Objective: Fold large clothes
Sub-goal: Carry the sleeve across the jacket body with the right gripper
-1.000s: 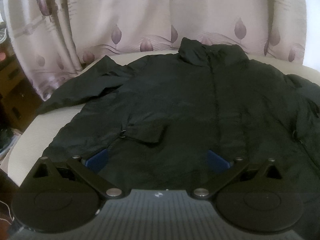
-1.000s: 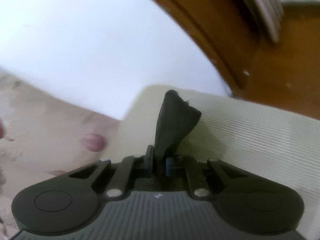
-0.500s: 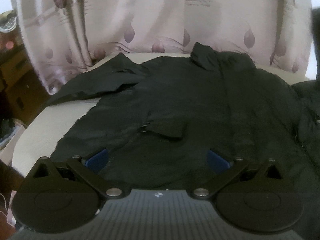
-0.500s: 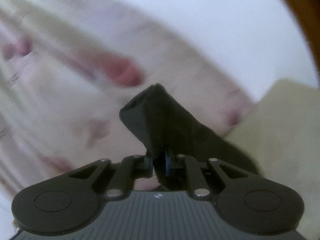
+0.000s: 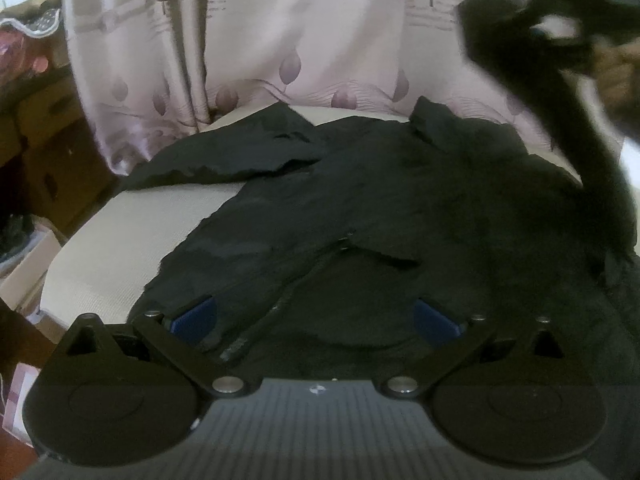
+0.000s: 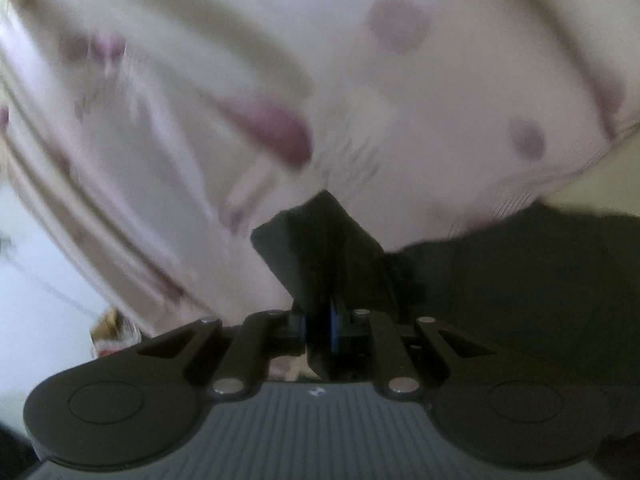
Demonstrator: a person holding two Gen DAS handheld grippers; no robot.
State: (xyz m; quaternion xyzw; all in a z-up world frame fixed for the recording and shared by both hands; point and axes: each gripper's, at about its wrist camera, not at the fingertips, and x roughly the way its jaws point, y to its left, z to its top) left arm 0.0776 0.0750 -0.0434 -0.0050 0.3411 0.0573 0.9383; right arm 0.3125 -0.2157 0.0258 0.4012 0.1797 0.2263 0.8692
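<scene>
A large black jacket (image 5: 400, 208) lies spread face up on a cream padded surface (image 5: 132, 232), collar at the far side. My left gripper (image 5: 314, 318) is open, low over the jacket's hem, holding nothing. My right gripper (image 6: 318, 324) is shut on the cuff of the jacket's right sleeve (image 6: 320, 248). In the left wrist view that sleeve (image 5: 580, 128) rises from the right shoulder up to the right gripper (image 5: 560, 12), high at the upper right. The other sleeve (image 5: 224, 160) lies flat at the left.
A pink curtain with purple leaf prints (image 5: 280, 40) hangs right behind the surface. Brown furniture and boxes (image 5: 36, 128) stand at the left, beyond the surface's edge. The right wrist view is blurred by motion.
My right gripper has swung the sleeve cuff up and inward over the jacket, and now appears in the left view. The left gripper has drawn back slightly and stays open.
</scene>
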